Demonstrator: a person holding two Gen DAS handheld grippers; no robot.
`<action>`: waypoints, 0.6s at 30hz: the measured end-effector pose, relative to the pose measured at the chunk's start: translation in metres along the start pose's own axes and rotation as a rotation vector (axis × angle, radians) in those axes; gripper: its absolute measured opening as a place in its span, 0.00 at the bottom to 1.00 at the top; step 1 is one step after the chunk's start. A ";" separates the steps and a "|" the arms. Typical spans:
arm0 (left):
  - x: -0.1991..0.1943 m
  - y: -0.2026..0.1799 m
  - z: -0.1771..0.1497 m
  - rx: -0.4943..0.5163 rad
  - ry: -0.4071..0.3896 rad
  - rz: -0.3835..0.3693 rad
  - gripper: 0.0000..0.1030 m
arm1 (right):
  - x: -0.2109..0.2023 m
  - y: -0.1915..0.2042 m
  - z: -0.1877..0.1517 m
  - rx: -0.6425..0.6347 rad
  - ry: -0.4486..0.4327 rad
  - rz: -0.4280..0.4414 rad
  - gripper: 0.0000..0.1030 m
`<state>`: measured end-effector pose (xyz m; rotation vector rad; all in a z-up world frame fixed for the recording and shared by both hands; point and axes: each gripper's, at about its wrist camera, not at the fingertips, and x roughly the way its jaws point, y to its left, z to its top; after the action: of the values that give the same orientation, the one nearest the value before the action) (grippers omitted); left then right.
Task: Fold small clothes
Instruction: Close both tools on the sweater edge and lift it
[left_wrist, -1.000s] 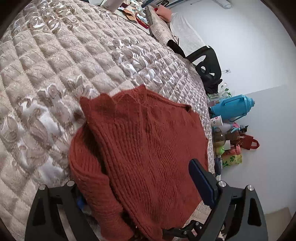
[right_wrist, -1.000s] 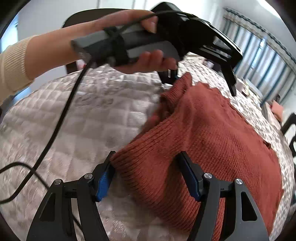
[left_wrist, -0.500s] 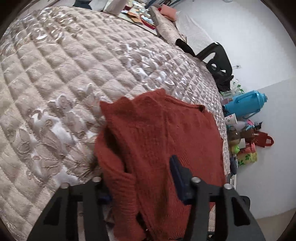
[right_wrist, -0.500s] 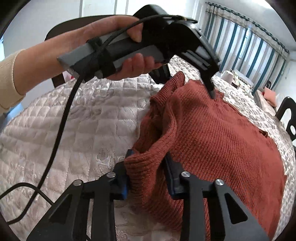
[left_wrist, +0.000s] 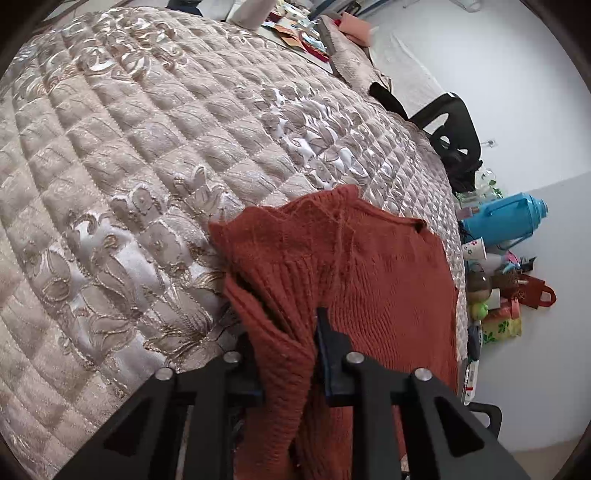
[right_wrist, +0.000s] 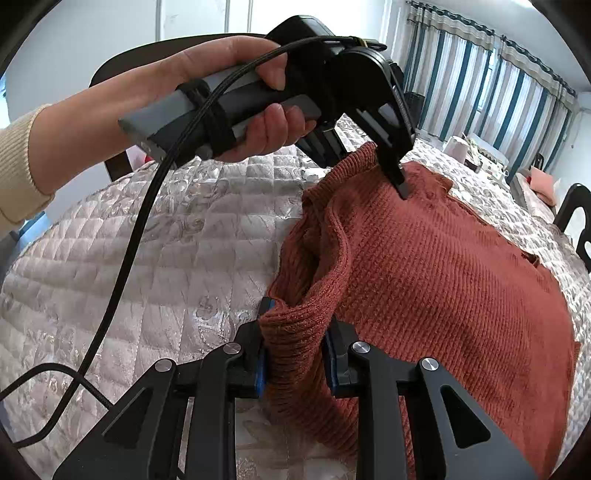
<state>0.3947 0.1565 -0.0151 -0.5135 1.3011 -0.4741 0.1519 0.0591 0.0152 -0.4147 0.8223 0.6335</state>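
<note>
Left gripper (left_wrist: 286, 354) is clamping a bunched fold of the rust-red ribbed knit sweater (left_wrist: 369, 288), its jaws having just been closing with the knit squeezed between them. Right gripper (right_wrist: 295, 354) is likewise pinching a thick rolled edge of the same sweater (right_wrist: 424, 288), jaws having just been closing onto it, blue pads (right_wrist: 260, 363) pressing the fabric on both sides. In the right wrist view the left gripper (right_wrist: 364, 155) is showing from outside, biting the far edge of the garment, with a bare hand (right_wrist: 236, 99) in a cream ribbed sleeve (right_wrist: 18, 162) wrapping its grey handle and a black cable (right_wrist: 122, 266) trailing down.

Sweater is lying on a beige quilted bedspread with shiny floral embroidery (left_wrist: 129, 177), mostly flat toward the far side, bunching and lifting into folds at the two pinched spots. Knit is looking chunky, with vertical ribs and a wavy scalloped border along one edge.

Sweater's near portion is disappearing behind the black gripper frames in both views. Sleeves are hard to make out inside the folds. Beside the bed a blue plastic thermos jug (left_wrist: 506, 218) is standing among small clutter too tiny to read, and a black chair (left_wrist: 454, 129) is sitting partly cut off by the bedspread.
</note>
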 end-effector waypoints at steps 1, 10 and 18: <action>0.000 -0.001 0.000 -0.003 -0.004 0.006 0.20 | 0.000 -0.001 0.000 0.002 -0.004 -0.005 0.19; -0.015 -0.019 0.000 -0.021 -0.062 -0.039 0.17 | -0.027 -0.013 0.003 0.039 -0.083 0.001 0.14; -0.028 -0.066 0.000 0.002 -0.124 -0.098 0.17 | -0.067 -0.039 -0.001 0.109 -0.184 -0.020 0.14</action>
<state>0.3867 0.1210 0.0462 -0.5977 1.1601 -0.5172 0.1422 0.0057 0.0703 -0.2609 0.6734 0.5954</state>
